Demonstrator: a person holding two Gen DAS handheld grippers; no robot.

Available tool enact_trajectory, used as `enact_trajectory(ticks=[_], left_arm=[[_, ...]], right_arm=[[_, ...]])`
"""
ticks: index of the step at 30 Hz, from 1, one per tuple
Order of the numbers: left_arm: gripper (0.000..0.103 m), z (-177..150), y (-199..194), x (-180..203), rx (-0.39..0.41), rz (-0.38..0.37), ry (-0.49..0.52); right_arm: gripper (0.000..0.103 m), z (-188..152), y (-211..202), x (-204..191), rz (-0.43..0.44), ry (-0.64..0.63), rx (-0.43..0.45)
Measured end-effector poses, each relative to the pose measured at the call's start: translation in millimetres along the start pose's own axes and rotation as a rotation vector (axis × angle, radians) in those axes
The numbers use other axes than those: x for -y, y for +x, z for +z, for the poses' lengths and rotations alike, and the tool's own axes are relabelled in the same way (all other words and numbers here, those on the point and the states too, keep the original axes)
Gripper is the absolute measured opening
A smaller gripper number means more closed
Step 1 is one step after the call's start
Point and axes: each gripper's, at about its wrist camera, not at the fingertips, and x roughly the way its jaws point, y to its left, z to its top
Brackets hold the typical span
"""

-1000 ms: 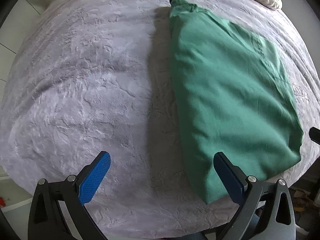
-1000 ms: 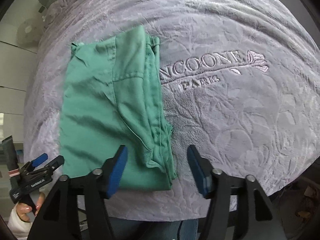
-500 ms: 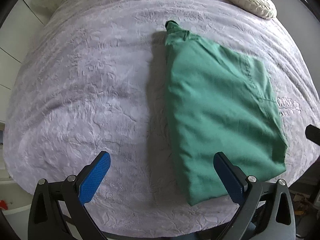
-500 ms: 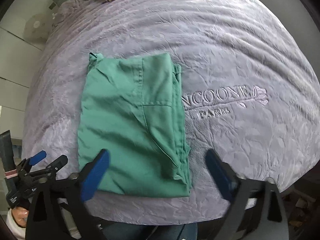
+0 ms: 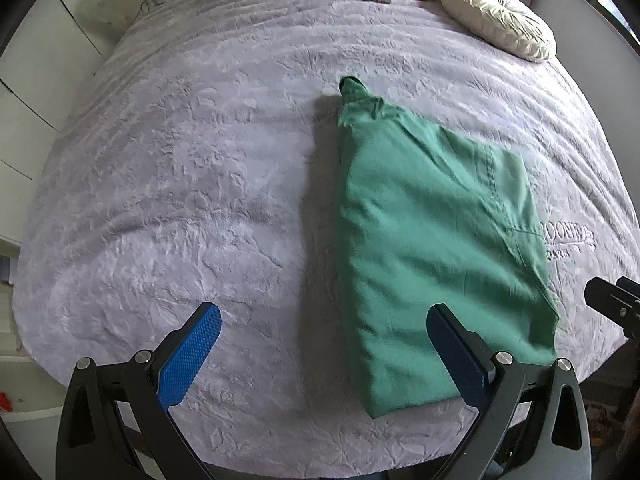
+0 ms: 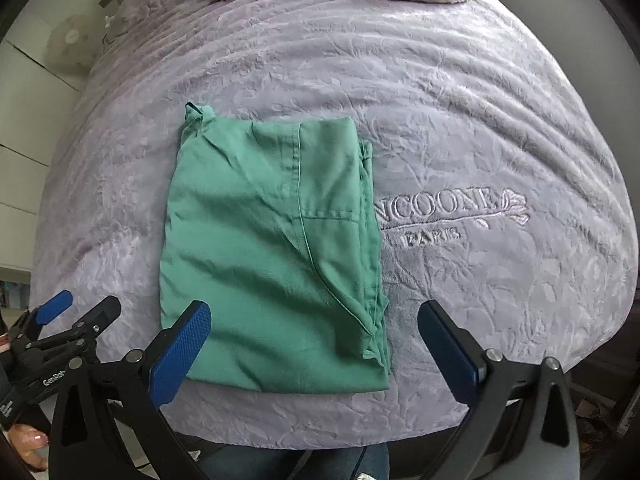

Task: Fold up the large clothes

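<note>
A folded green garment (image 6: 272, 256) lies near the bed's (image 6: 460, 120) front edge, both tools (image 5: 320, 354) (image 6: 312, 350) spread and empty above it; a careless brush could undo the loose folds.

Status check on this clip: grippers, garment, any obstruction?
Left gripper open, empty. Right gripper open, empty, jaws just widened. Green garment folded flat on the purple bedspread. Nothing in the way.
</note>
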Motion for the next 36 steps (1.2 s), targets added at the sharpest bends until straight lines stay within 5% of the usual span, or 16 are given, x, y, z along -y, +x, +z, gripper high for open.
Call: enact_trajectory(ticks=[36], left_arm=[[0.103, -1, -6, 12, 0.006, -0.008, 0.038]], right_arm=[[0.103, 3, -7, -13, -0.076, -0.046, 0.03]])
